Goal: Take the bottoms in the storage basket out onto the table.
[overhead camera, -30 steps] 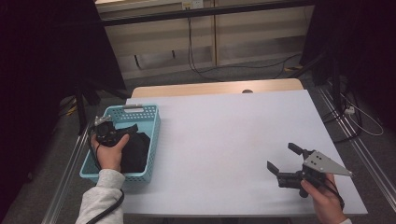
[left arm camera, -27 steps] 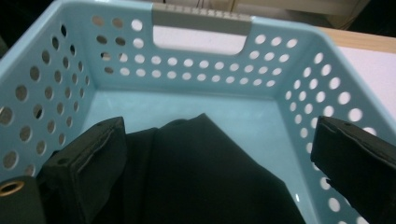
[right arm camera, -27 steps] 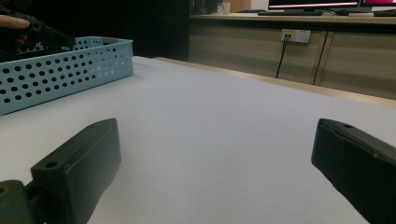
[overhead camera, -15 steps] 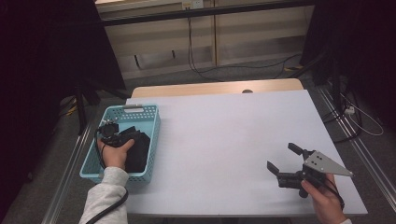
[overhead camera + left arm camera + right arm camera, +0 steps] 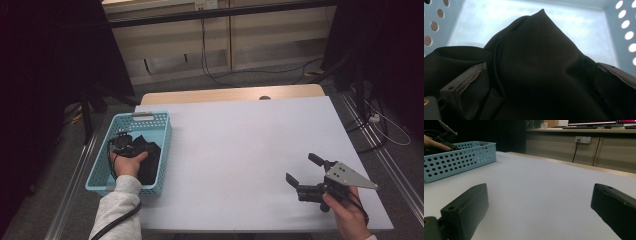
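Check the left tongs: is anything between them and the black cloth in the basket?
Nothing visible. The left tongs are open down inside the blue basket, with the black cloth bunched right between them.

Black cloth [image 5: 534, 67], crumpled, in blue basket [image 5: 102, 165]

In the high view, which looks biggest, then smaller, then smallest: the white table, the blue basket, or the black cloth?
1. white table
2. blue basket
3. black cloth, inside the basket, partly hidden by the left gripper

White table [image 5: 240, 150] – wooden strip [image 5: 230, 94] behind; cables [image 5: 215, 75] on the floor
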Demonstrator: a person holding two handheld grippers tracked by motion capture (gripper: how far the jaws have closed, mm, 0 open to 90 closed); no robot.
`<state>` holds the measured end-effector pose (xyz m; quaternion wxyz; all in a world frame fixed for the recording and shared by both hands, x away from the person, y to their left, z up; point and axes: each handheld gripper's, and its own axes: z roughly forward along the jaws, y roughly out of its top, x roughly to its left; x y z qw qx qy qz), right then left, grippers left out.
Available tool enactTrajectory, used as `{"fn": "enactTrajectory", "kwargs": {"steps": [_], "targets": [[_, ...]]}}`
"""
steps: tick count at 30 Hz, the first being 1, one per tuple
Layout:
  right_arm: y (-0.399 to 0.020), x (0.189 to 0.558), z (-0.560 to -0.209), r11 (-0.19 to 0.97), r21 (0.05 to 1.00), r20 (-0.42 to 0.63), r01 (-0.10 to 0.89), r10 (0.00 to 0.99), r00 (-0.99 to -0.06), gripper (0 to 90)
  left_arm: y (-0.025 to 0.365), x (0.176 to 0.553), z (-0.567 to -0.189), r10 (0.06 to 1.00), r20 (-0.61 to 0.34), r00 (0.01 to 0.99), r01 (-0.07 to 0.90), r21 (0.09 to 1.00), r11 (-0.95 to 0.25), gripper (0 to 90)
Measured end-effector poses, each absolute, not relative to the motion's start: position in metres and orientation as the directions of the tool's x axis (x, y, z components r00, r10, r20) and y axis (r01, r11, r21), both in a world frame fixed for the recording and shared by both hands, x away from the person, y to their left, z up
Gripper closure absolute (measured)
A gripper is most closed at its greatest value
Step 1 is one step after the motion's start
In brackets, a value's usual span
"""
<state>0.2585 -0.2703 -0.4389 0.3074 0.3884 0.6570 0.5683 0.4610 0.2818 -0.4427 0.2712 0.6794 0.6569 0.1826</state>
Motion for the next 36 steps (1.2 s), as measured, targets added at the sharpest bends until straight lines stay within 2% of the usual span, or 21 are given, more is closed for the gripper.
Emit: {"fn": "enactTrajectory", "kwargs": {"steps": [18,21,23,25,26,27,31,32,36], "targets": [[-0.2708,0.2566,-0.4382,0.060,0.986,0.028,0.154,0.859,-0.511,0.2,0.2759,0.4596,-0.4518,0.999,-0.005,0.039,0.779,0.627,-0.027,0.1],[-0.2708,0.2568,-0.4385,0.063,0.986,0.026,0.157,0.859,-0.512,0.2,0.2763,0.4580,-0.4499,0.999,0.003,0.042,0.783,0.621,-0.034,4.3],[-0.2709,0.2567,-0.4384,0.064,0.986,0.025,0.155,0.858,-0.512,0.2,0.2767,0.4566,-0.4492,0.999,-0.003,0.032,0.767,0.641,-0.023,11.4],[-0.2708,0.2565,-0.4384,0.065,0.986,0.024,0.155,0.858,-0.514,0.2,0.2781,0.4550,-0.4485,0.999,-0.001,0.040,0.754,0.656,-0.030,22.3],[-0.2708,0.2565,-0.4384,0.066,0.986,0.024,0.155,0.858,-0.514,0.2,0.2785,0.4541,-0.4479,0.999,-0.003,0.048,0.750,0.660,-0.034,33.8],[-0.2707,0.2565,-0.4384,0.067,0.986,0.023,0.155,0.857,-0.514,0.2,0.2793,0.4535,-0.4476,0.999,-0.012,0.052,0.742,0.669,-0.030,33.8],[-0.2702,0.2567,-0.4384,0.070,0.986,0.020,0.154,0.855,-0.518,0.2,0.2800,0.4535,-0.4456,0.998,-0.024,0.064,0.739,0.673,-0.031,54.5],[-0.2702,0.2568,-0.4384,0.070,0.986,0.021,0.155,0.855,-0.518,0.2,0.2800,0.4540,-0.4447,0.997,-0.032,0.064,0.742,0.670,-0.026,62.1],[-0.2705,0.2569,-0.4383,0.065,0.986,0.025,0.155,0.857,-0.515,0.2,0.2783,0.4584,-0.4427,0.994,-0.041,0.106,0.742,0.669,-0.051,67.5]]}}
